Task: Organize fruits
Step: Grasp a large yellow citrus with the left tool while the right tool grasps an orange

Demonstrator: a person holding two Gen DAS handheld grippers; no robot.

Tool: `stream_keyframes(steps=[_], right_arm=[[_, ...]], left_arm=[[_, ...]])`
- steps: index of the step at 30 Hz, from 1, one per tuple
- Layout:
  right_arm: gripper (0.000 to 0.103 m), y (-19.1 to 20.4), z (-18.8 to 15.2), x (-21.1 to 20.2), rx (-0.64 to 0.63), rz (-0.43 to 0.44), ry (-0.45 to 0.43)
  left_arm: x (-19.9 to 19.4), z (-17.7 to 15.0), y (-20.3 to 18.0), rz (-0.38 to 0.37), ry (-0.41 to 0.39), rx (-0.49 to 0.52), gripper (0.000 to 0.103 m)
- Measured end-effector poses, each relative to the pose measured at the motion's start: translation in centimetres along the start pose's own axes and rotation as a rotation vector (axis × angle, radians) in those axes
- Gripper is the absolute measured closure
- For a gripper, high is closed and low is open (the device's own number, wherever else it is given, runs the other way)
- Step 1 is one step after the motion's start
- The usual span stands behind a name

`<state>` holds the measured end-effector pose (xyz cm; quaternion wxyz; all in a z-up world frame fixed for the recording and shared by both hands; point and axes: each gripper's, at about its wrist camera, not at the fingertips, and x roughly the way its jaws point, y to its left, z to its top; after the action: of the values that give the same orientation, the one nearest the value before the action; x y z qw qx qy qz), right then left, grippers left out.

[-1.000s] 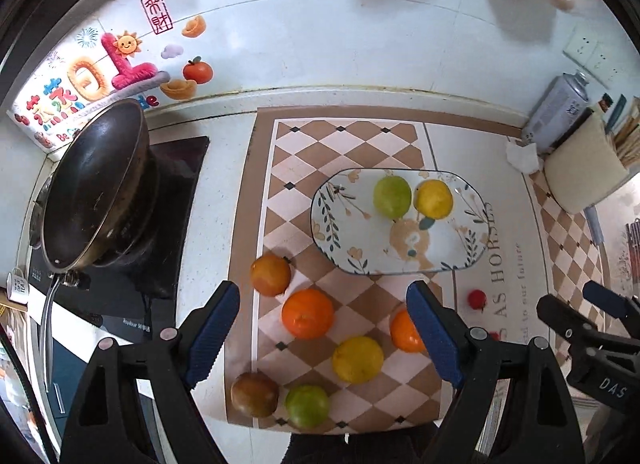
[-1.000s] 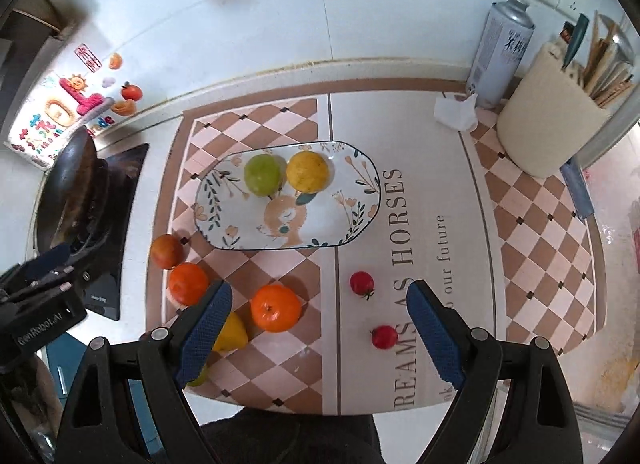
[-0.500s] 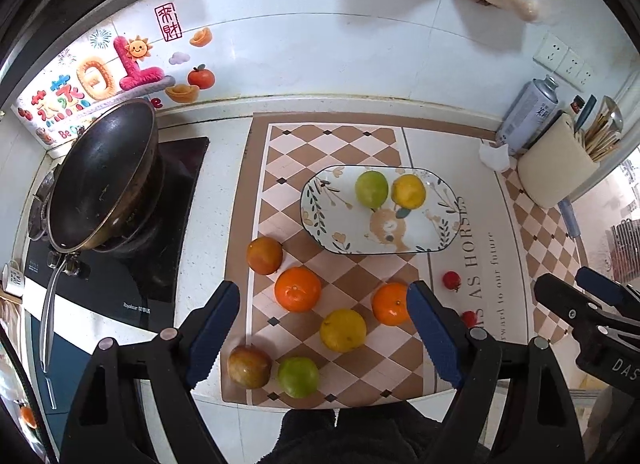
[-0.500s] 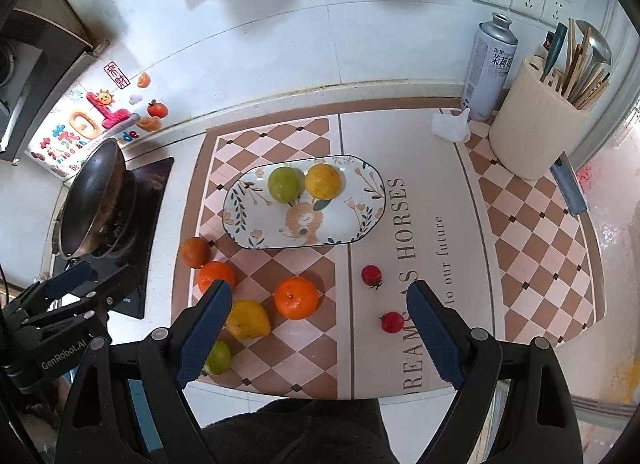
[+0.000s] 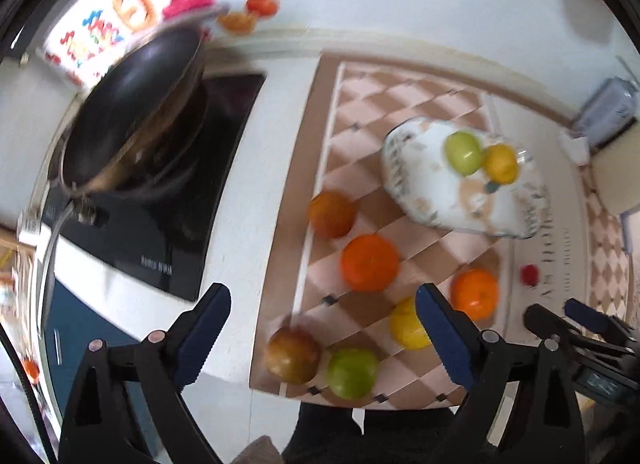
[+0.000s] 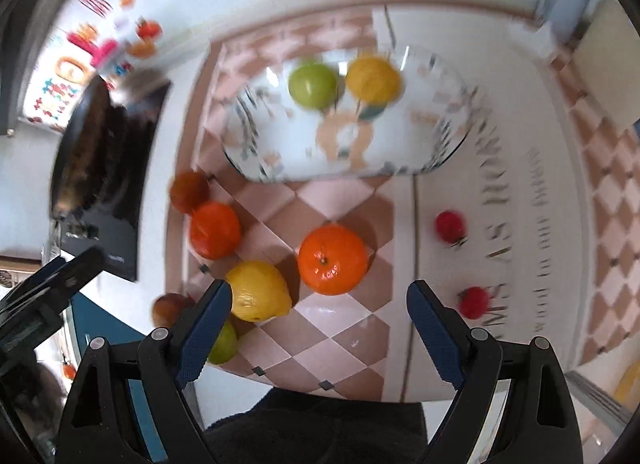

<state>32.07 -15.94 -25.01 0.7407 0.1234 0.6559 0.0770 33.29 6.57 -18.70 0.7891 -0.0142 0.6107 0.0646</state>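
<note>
**Both grippers dropped toward the loose fruit**

Left wrist view: the left gripper [image 5: 323, 336] hung wide open and empty, nearer the mat than half a second earlier, above a brown fruit [image 5: 293, 354] and green fruit [image 5: 352, 372].

Right wrist view: the right gripper [image 6: 319, 328], also spread and empty, had closed on the orange [image 6: 333, 259] and lemon [image 6: 258, 290]. The plate [image 6: 400, 159] held only two fruits, so a pick looked imminent

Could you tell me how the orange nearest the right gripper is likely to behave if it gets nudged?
The orange looks round, so it would probably roll across the flat mat. Its glossy, firm-looking skin may slip between the fingers, so the open right gripper should close around its middle.
</note>
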Motion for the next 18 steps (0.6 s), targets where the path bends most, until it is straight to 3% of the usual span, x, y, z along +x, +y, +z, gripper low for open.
stream_keyframes(steps=[6,8,10,14,18], right_arm=[[0.014,-1.1,1.0,6.9,0.013,-0.043,0.086],[0.022,-1.3,1.4,8.6,0.013,-0.033,0.110],[0.035,-1.3,1.5,10.1,-0.005,0.017,0.131],[0.038,-1.4,0.8,9.9,-0.049,0.000,0.136],[0.038,-4.1,-0.9,9.3,-0.002,0.008,0.162]], left_arm=[[4.2,-1.7,0.9,-0.028,0.143,-0.064,0.009],[5.1,-1.9,0.4,-0.027,0.169,-0.067,0.009],[5.7,-2.0,-0.1,-0.038,0.192,-0.066,0.009],[7.0,-1.9,-2.2,-0.070,0.239,-0.030,0.009],[8.7,-1.9,-3.8,-0.173,0.321,-0.048,0.009]])
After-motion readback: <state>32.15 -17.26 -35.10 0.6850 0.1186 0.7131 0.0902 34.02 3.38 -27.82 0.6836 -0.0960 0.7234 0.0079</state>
